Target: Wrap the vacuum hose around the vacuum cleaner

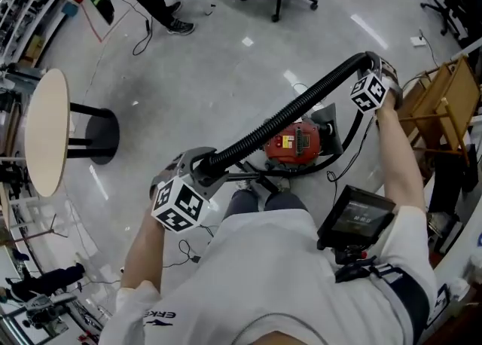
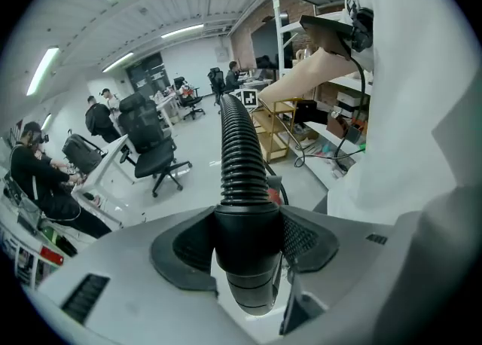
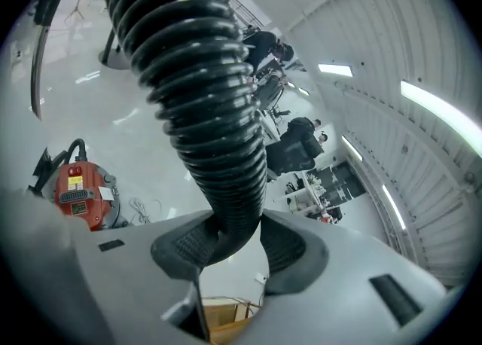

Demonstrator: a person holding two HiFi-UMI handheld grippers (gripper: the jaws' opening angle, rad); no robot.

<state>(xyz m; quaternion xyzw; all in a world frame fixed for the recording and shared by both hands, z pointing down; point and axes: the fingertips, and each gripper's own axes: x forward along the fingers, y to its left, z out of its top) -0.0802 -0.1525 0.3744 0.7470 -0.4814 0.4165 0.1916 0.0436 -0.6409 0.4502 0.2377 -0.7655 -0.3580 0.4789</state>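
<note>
Vacuum hose (image 1: pixel 286 114) is not wound at all yet. It hangs in the air as one straight span, and no turn lies round the red vacuum cleaner (image 1: pixel 297 144) on the floor, so I'd judge the whole wrapping is left to do. The left gripper (image 1: pixel 197 174) is clamped on the smooth end cuff, pads (image 2: pixel 184 249) pressing either side. From there the hose runs toward 2 o'clock to the right gripper (image 1: pixel 374 72), whose fingers (image 3: pixel 181 249) pinch the ribbed part. The cleaner sits near 7 o'clock of that gripper.

ribbed glossy black plastic hose (image 1: pixel 290 115); glossy floor (image 1: pixel 226 65)
</note>
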